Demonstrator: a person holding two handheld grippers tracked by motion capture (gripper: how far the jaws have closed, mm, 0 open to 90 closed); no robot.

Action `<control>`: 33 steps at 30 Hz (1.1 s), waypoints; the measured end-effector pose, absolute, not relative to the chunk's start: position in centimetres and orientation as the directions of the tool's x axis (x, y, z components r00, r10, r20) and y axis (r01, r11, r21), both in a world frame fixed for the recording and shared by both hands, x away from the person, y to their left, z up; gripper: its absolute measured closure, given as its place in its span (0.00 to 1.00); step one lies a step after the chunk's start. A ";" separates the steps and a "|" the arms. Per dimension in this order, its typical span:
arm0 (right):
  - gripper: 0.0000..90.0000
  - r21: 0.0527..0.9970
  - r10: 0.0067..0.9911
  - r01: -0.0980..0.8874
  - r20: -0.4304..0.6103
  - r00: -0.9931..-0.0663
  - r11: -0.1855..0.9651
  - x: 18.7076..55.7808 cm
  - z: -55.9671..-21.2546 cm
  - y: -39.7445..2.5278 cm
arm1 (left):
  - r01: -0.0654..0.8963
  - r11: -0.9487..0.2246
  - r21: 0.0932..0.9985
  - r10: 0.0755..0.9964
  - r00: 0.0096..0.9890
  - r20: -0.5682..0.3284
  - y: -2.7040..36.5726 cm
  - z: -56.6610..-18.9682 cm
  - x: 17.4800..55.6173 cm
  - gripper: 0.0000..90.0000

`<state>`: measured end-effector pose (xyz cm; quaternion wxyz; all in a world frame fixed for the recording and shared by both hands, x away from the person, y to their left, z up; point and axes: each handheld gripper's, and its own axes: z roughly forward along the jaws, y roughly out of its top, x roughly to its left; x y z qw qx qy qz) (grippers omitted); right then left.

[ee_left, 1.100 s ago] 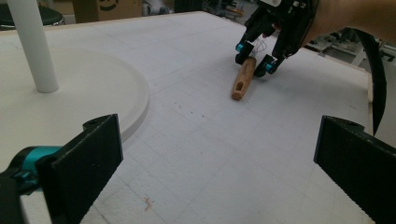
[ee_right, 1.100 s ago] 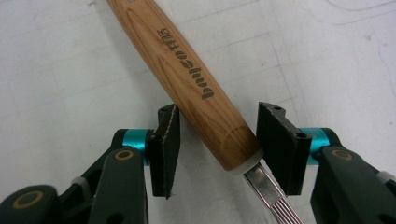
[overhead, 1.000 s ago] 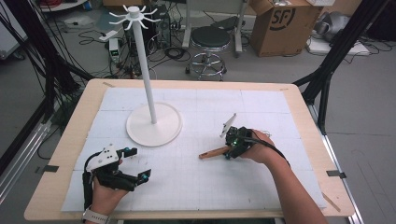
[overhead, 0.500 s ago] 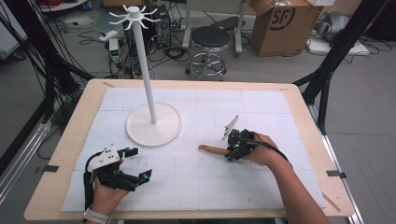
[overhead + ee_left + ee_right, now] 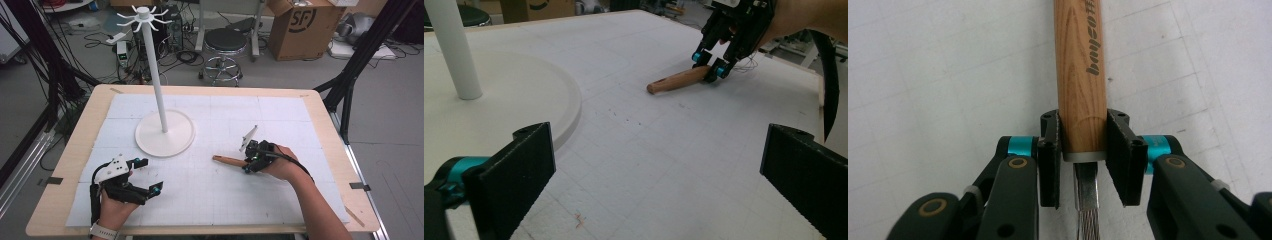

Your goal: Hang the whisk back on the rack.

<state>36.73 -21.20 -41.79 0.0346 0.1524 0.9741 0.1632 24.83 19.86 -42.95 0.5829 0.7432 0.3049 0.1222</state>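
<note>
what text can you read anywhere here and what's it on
"SF" in a circle: printed on the side of the cardboard box on the floor beyond the table, in the high view.
"bayco" and then more letters cut off by the picture edge, so my reading is unsure: dark lettering along the wooden handle held between the jaws of the right gripper.
I can read no other text.

Lying on the table (image 5: 330, 150), stand left, tool right.
Standing toward the back left: stand (image 5: 164, 131); lying right of it: wooden-handled tool (image 5: 231, 161); sitting front left: left hand-held gripper (image 5: 148, 175); right hand-held gripper (image 5: 248, 164) sitting at the tool's right end.
</note>
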 end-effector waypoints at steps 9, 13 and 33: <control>0.78 0.421 0.298 0.260 -0.025 -0.954 0.869 36.3 -40.4 -21.2 | 0.311 -0.133 0.941 0.598 0.783 -0.174 19.9 -43.0 24.9 0.02; 0.78 0.492 0.318 0.264 -0.028 -0.948 0.830 36.1 -39.2 -21.9 | 0.311 -0.136 0.940 0.600 0.782 -0.172 19.8 -43.0 24.9 0.02; 0.78 0.808 0.373 0.259 0.053 -0.926 0.528 36.1 -33.2 -23.5 | 0.311 -0.134 0.941 0.597 0.783 -0.174 19.8 -42.9 24.9 0.02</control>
